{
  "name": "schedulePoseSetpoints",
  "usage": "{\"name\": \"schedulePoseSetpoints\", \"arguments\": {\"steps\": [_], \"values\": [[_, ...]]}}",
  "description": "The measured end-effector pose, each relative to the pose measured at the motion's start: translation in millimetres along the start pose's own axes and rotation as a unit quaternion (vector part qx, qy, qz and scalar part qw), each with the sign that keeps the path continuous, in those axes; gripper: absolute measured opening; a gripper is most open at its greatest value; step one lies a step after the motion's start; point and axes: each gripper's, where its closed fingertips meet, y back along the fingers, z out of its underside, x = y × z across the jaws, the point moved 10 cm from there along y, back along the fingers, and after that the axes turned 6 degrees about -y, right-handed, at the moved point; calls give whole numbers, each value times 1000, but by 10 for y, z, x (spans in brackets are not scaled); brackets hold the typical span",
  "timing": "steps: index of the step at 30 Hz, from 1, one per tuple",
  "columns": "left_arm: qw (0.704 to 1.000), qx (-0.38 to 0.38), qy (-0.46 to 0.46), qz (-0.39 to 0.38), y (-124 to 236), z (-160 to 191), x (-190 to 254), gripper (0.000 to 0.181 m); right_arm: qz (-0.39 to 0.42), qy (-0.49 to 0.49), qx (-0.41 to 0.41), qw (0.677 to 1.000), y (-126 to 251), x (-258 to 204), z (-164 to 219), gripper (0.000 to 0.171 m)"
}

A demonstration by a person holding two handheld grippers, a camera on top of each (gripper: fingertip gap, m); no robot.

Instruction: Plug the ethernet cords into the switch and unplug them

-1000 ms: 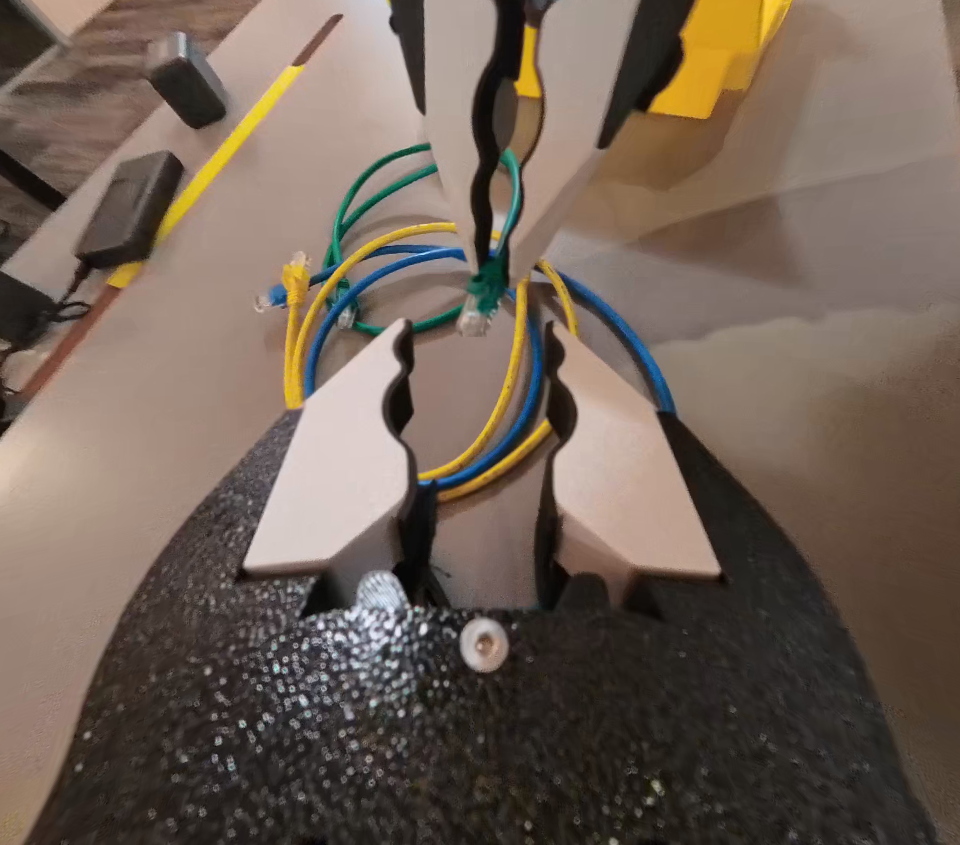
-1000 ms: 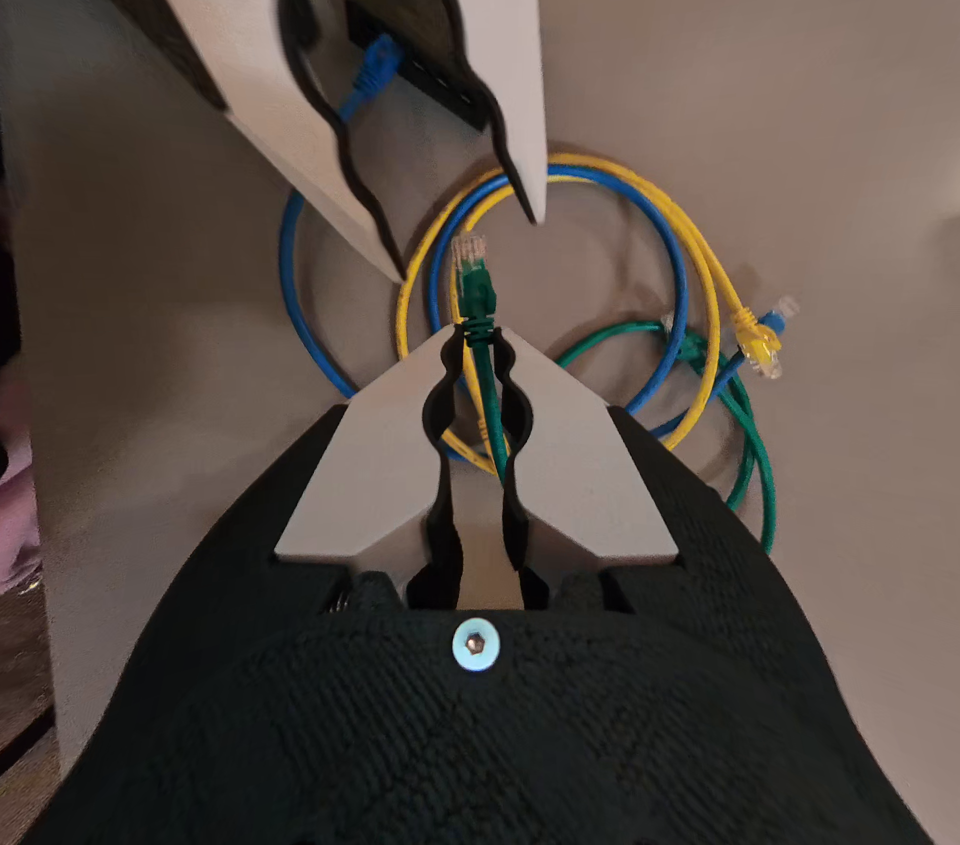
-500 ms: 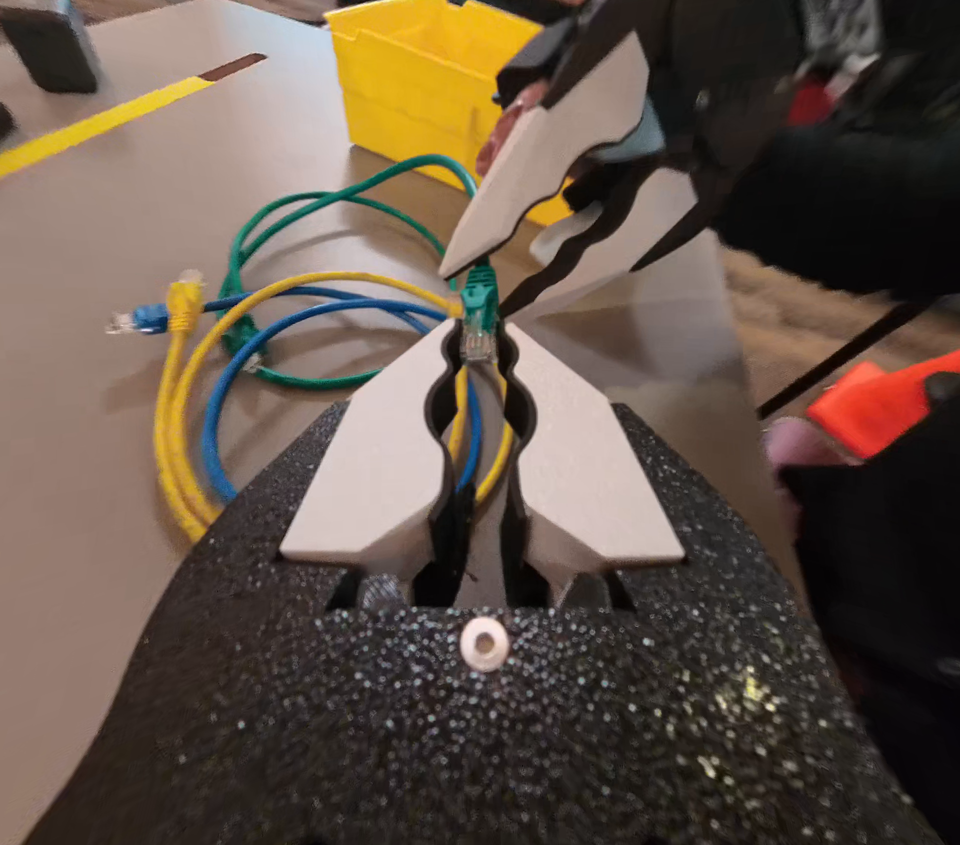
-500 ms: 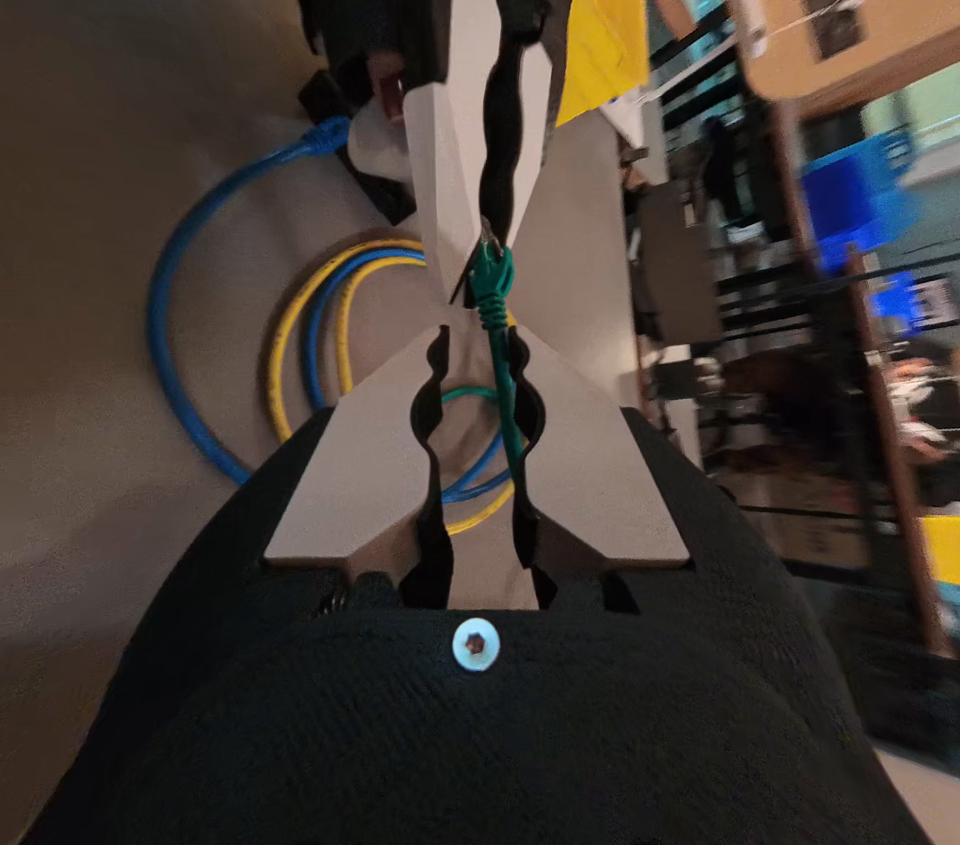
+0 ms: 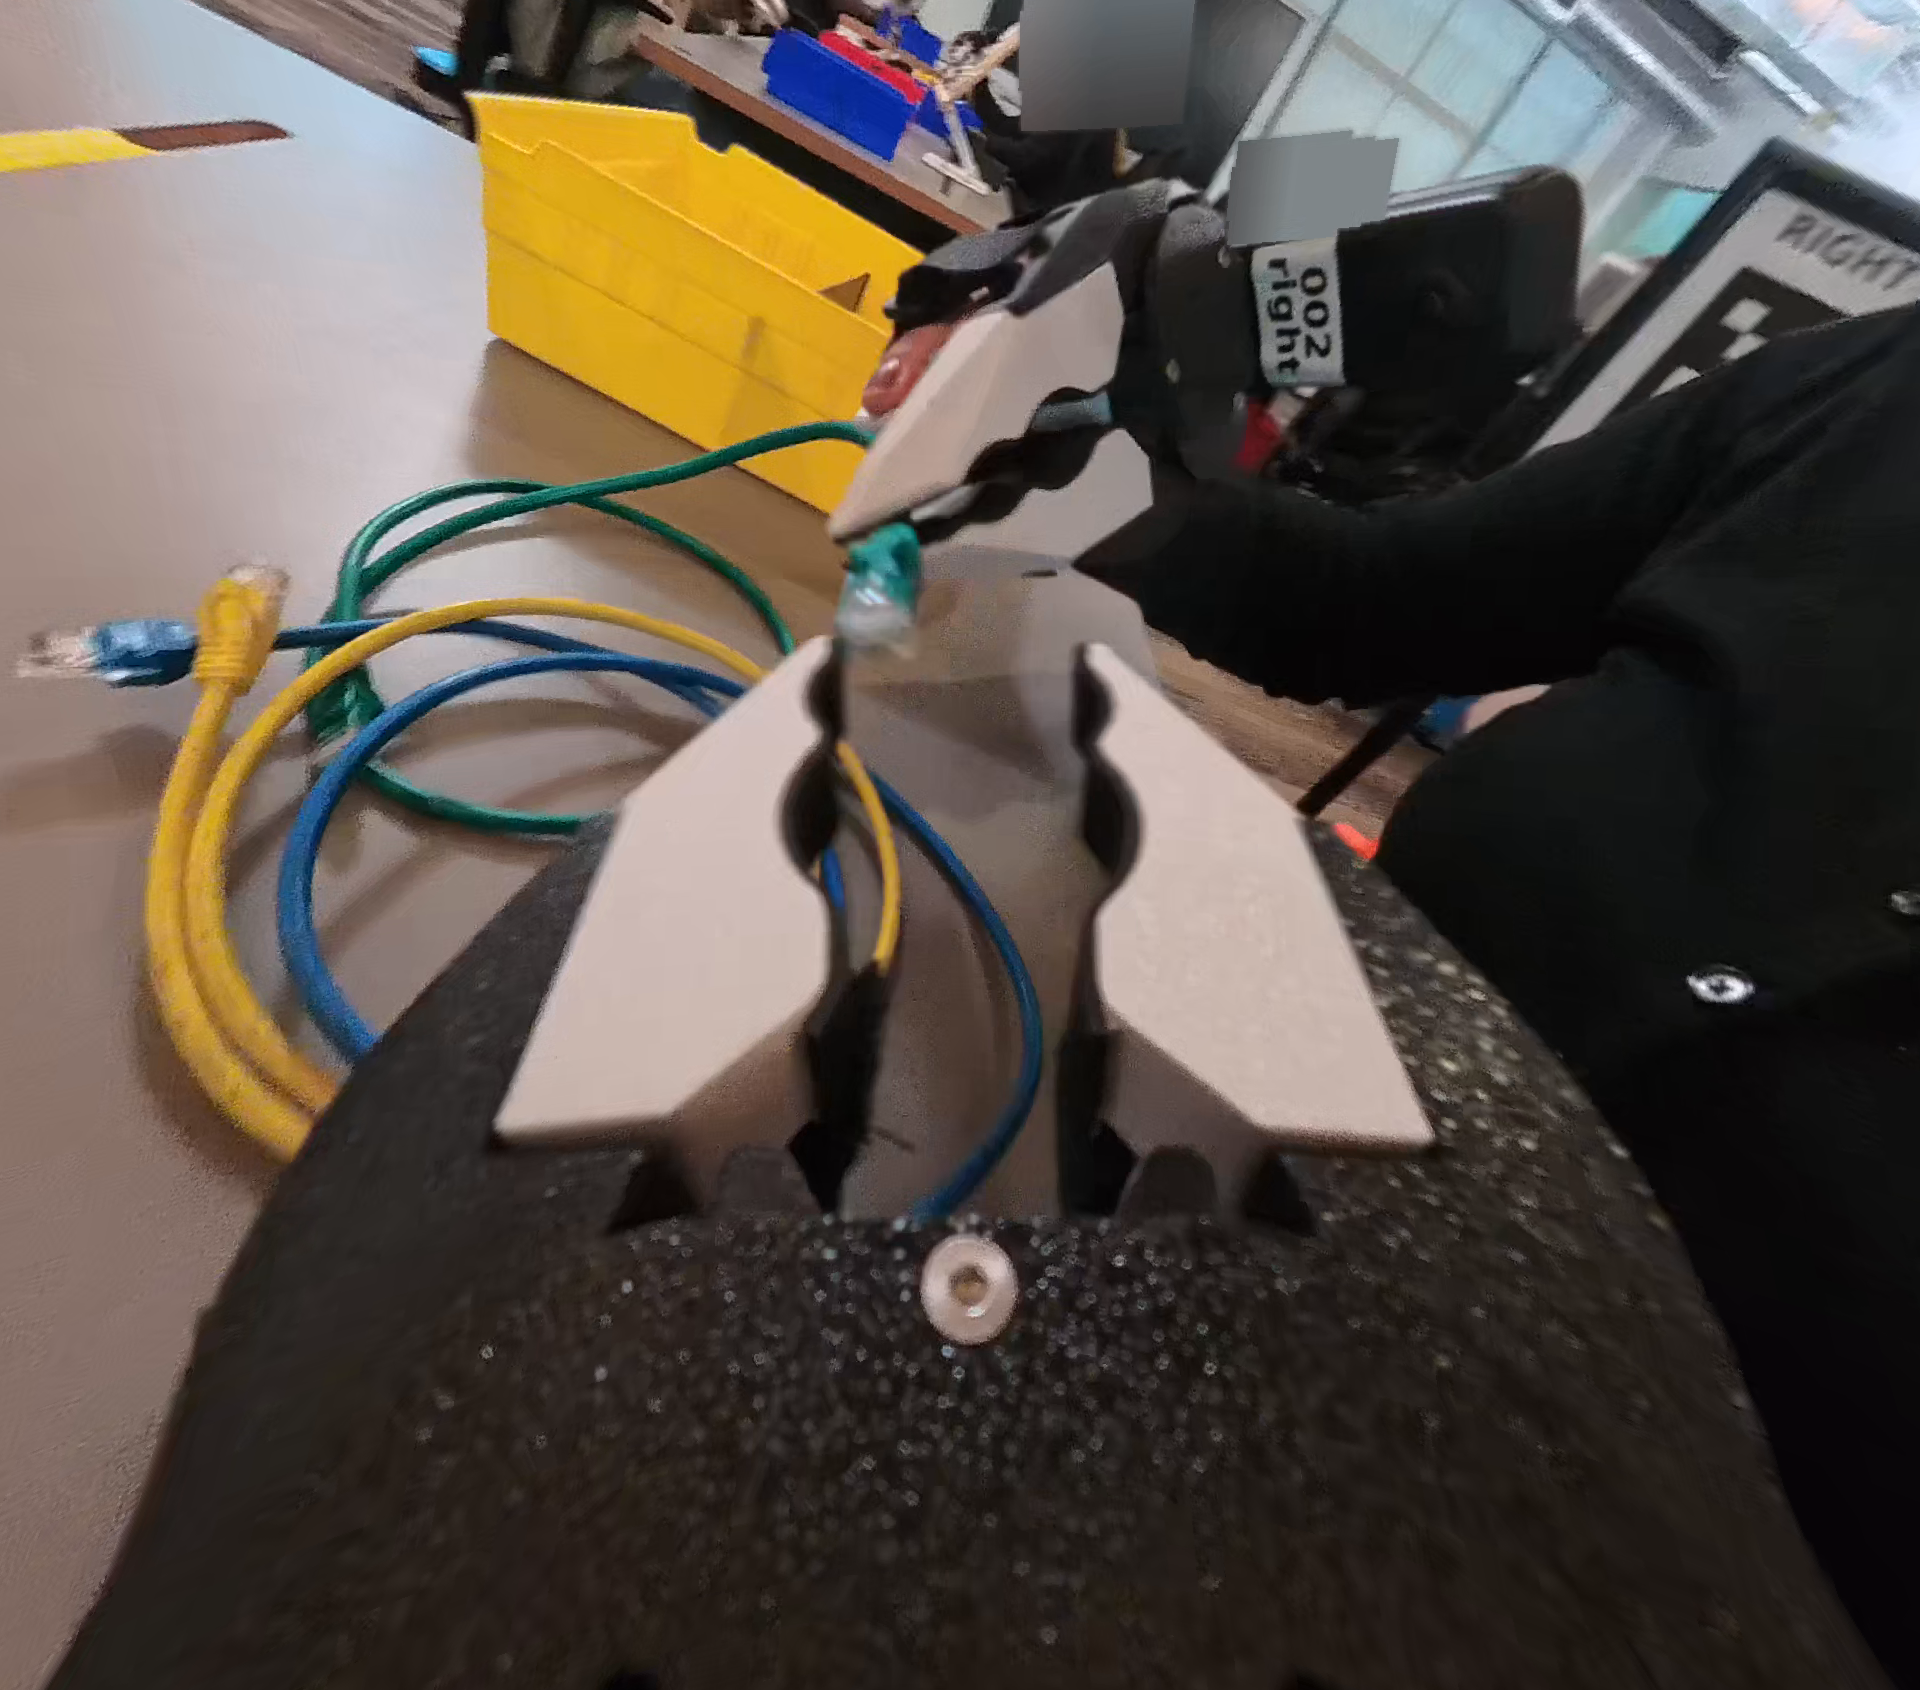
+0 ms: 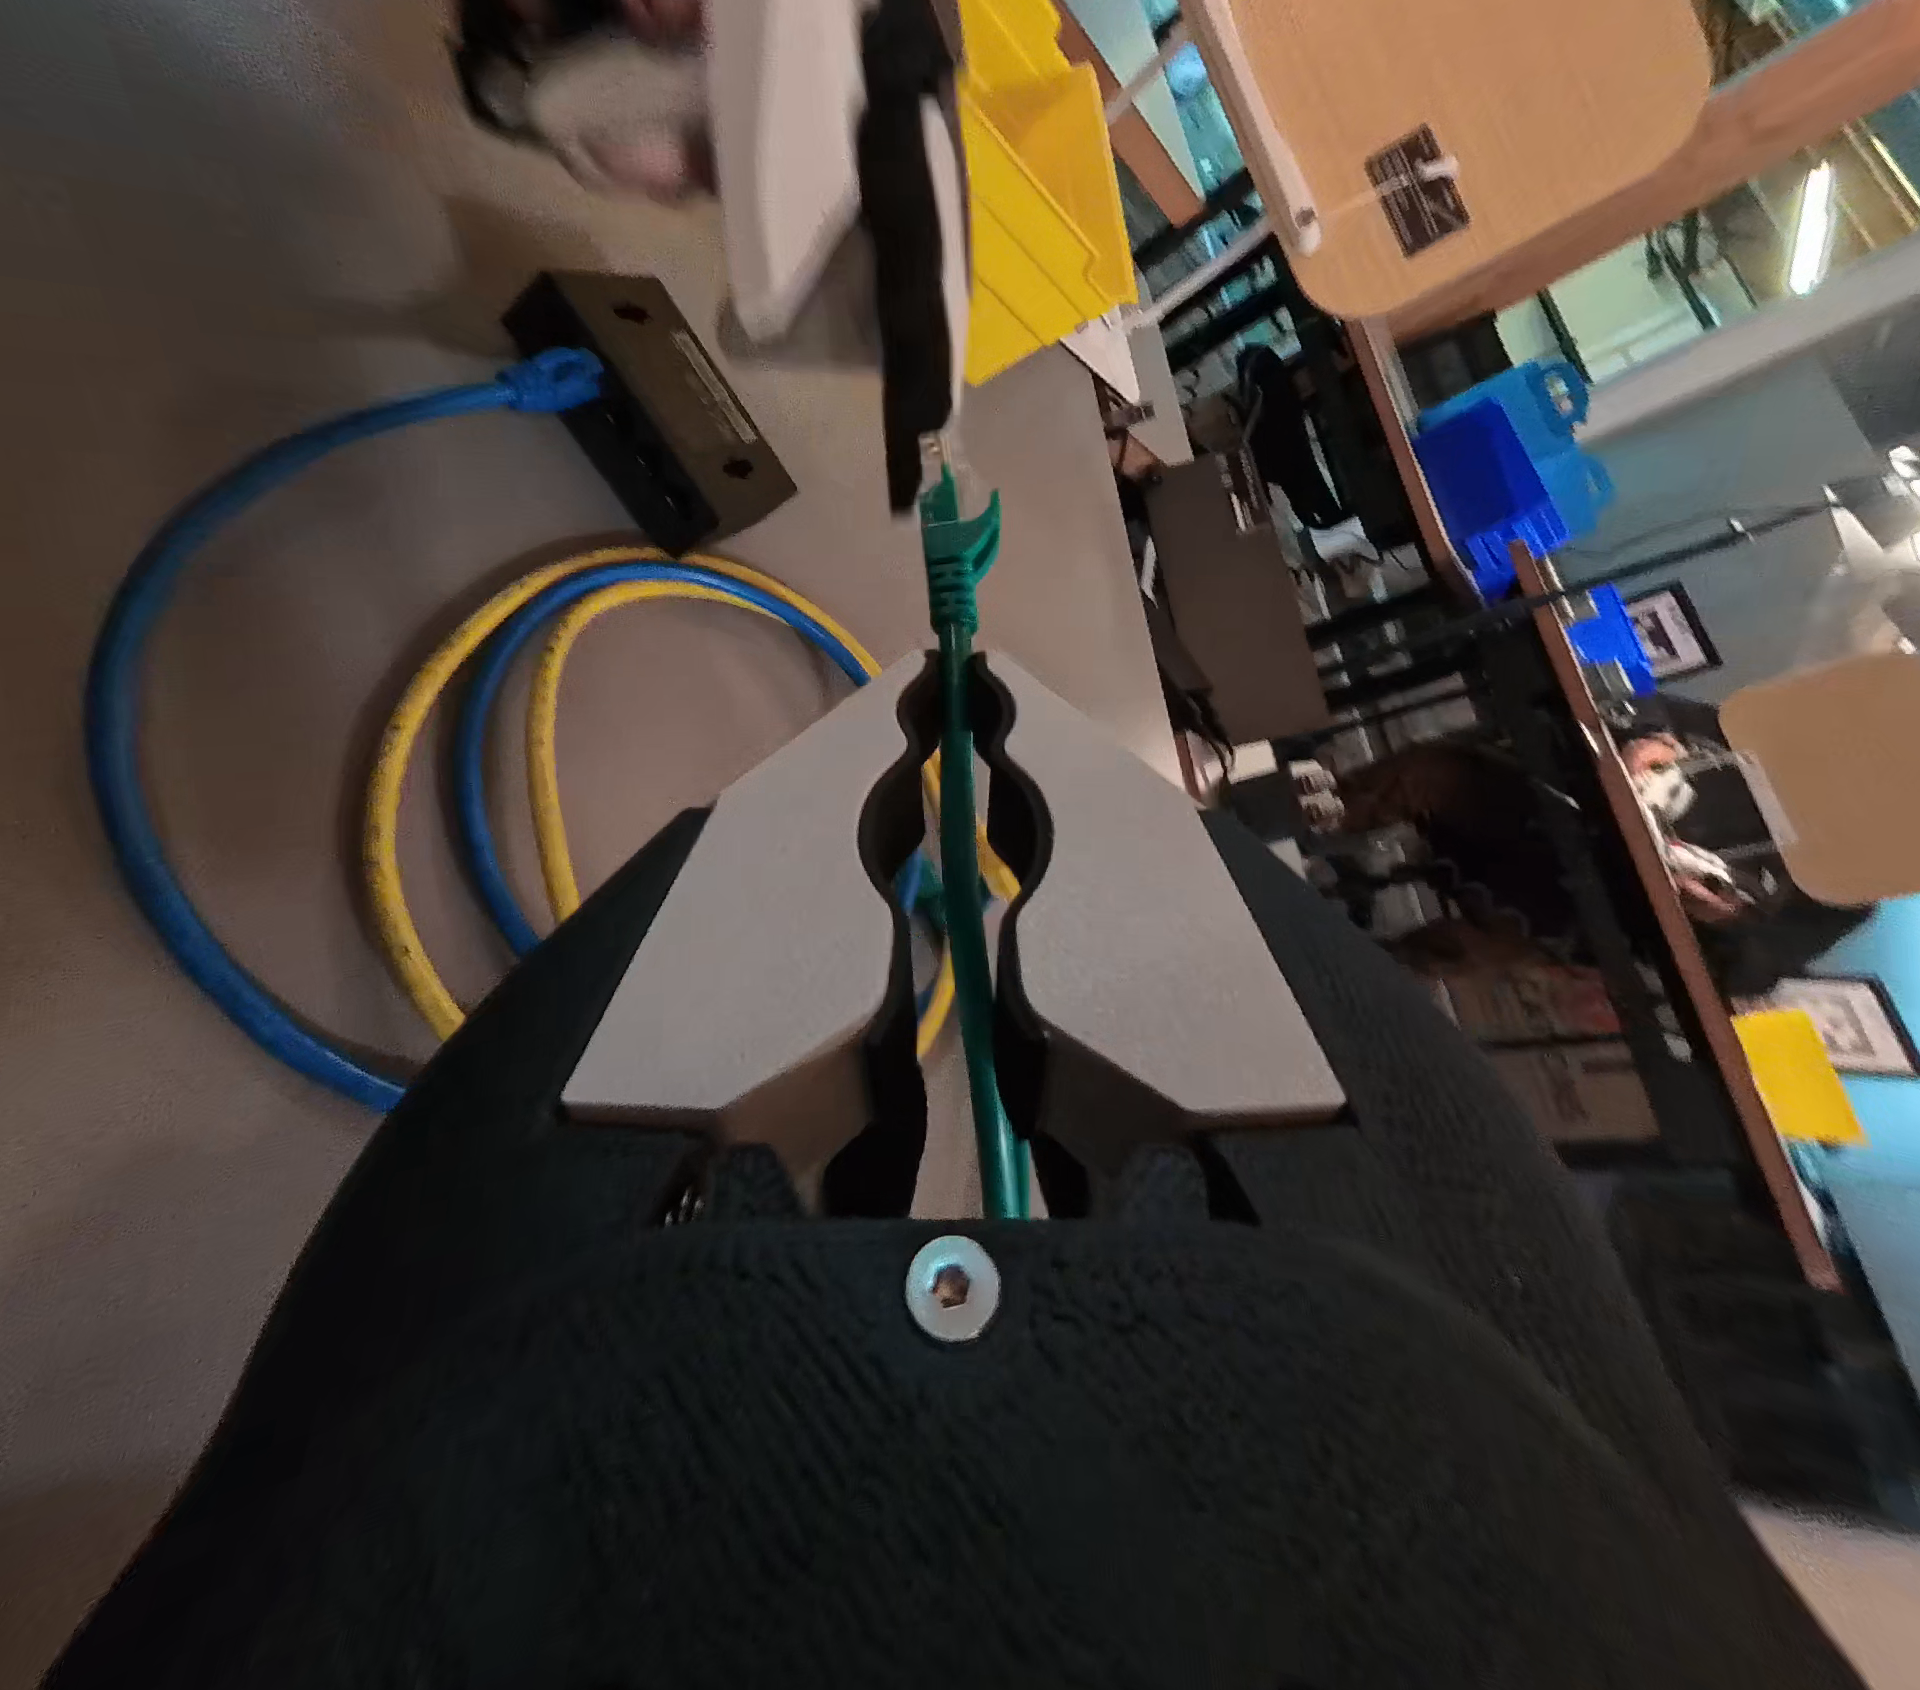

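My right gripper [image 6: 954, 664] is shut on the green ethernet cable [image 6: 971, 861] just behind its plug [image 6: 956, 539], which sticks out ahead of the fingertips, above the table. In the left wrist view the right gripper [image 5: 883, 513] holds that green plug [image 5: 878, 591] just in front of my left gripper [image 5: 958, 664]. My left gripper is open, with nothing between its pads. The black switch [image 6: 649, 414] lies on the table with a blue cable's plug [image 6: 551, 378] in one port. The left gripper's fingers [image 6: 790, 82] show blurred above the switch.
Loose yellow [image 5: 208, 809] and blue [image 5: 312, 861] cables lie coiled on the grey table [image 5: 208, 393], their free plugs [image 5: 223, 612] at the left. A yellow bin [image 5: 665, 300] stands behind them. A person's black sleeve [image 5: 1558, 549] fills the right. The left tips stand about 12 cm off the black switch [image 6: 649, 414].
My left gripper, shut at the green plug's tip half a second ago, has opened and drawn back a little. My right gripper has kept its grip on the green cable.
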Motion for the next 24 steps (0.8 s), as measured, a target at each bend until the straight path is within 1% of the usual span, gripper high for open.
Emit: {"name": "schedulePoseSetpoints", "arguments": {"steps": [1, 3, 5, 7, 10, 12, 13, 15, 19, 21, 24], "values": [[1000, -3, -7, -26, 94, 10, 63, 55, 12, -2, -10, 1000, 5, -5, 23, 3], [992, -28, -46, -116, 330, 78, 196, 68, 23, -13, -21, 999, 12, -35, 56, 3], [966, -77, -84, -232, 564, 198, 304, 74, 30, -17, -31, 999, -12, -81, 73, 3], [937, -142, -107, -300, 700, 355, 389, 76, 30, -10, -43, 999, -70, -146, 72, 3], [907, -221, -120, -337, 736, 575, 386, 76, 16, 13, -50, 999, -190, -266, 57, 3], [892, -252, -116, -358, 735, 682, 309, 75, 4, 30, -55, 998, -265, -349, 49, 3], [889, -255, -107, -364, 732, 718, 267, 74, 0, 37, -57, 998, -297, -390, 43, 3], [896, -246, -82, -360, 720, 763, 193, 72, -10, 52, -64, 997, -353, -473, 31, 3], [897, -255, -54, -357, 729, 793, 55, 63, -21, 68, -89, 994, -456, -597, 30, 3], [902, -259, -30, -343, 716, 807, 11, 59, -16, 73, -108, 991, -509, -629, 26, 4], [904, -252, 6, -345, 695, 801, -11, 58, -5, 77, -153, 985, -608, -669, 10, 3]]}}
